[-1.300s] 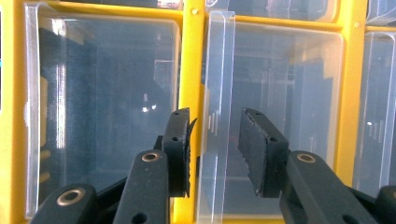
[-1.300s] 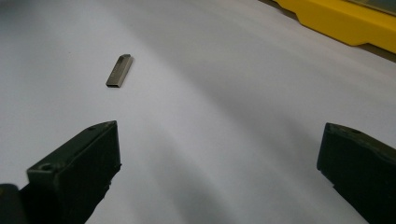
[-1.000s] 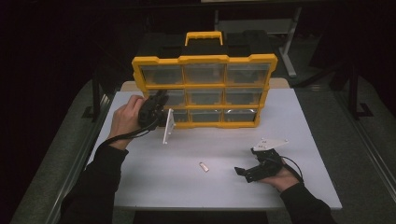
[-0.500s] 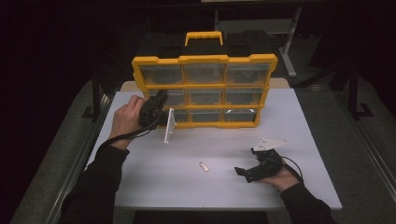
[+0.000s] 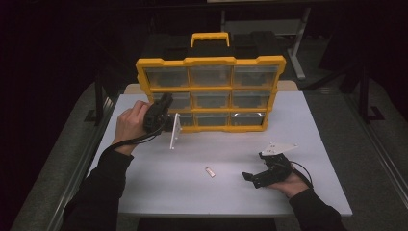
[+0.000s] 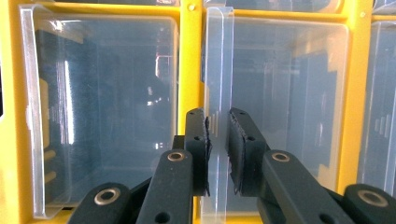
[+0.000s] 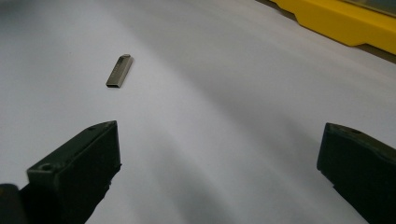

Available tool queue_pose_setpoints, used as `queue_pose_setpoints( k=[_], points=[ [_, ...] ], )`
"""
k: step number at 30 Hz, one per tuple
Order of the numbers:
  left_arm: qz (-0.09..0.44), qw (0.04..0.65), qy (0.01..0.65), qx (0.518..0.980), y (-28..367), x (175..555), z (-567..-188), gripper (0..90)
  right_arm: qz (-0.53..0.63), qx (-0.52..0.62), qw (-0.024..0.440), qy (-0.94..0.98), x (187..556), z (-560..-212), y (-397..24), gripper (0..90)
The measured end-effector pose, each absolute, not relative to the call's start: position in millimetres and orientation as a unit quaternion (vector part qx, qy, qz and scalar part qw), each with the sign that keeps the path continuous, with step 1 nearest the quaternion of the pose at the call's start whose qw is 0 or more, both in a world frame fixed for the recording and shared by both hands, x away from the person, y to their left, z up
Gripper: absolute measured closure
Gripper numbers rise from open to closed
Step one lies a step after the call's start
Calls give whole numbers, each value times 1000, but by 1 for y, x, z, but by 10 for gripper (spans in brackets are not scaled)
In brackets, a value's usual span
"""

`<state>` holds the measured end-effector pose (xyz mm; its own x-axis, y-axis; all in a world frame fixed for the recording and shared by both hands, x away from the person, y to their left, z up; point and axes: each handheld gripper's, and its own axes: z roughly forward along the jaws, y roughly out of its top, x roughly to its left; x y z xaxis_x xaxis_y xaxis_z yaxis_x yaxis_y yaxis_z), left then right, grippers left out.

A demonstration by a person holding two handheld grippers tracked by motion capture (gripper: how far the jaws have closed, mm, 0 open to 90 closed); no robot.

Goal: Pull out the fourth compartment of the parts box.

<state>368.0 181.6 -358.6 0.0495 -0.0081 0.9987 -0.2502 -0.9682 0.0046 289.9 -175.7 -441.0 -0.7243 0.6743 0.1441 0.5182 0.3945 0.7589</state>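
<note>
The left gripper (image 6: pixel 218 154) has just closed its jaws onto the edge of the clear drawer flap (image 6: pixel 215 93), which stands swung out from the bottom-left compartment of the yellow organizer (image 5: pixel 210 61) at the far edge of the table (image 5: pixel 159 192). Against the earlier frames, both hands and the flap are unmoved. The right gripper (image 7: pixel 219 172) rests near the front right corner, jaws wide, beside the small metal piece (image 7: pixel 119 71).

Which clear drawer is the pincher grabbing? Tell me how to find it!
Find the big yellow organiser standing at the back of the white table. Look along its bottom row to the left end, where the left gripper pinches a clear drawer front. It alone sticks out towards the person; the others sit flush.
</note>
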Motion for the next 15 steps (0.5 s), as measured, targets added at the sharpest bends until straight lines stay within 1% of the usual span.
queue_pose_setpoints(
  k=[15],
  points=[
    [683, 82, -95, 720, 182, 358, -357, 791, 418, 357, 95, 830, 290, -440, -176, 0]
  ],
)
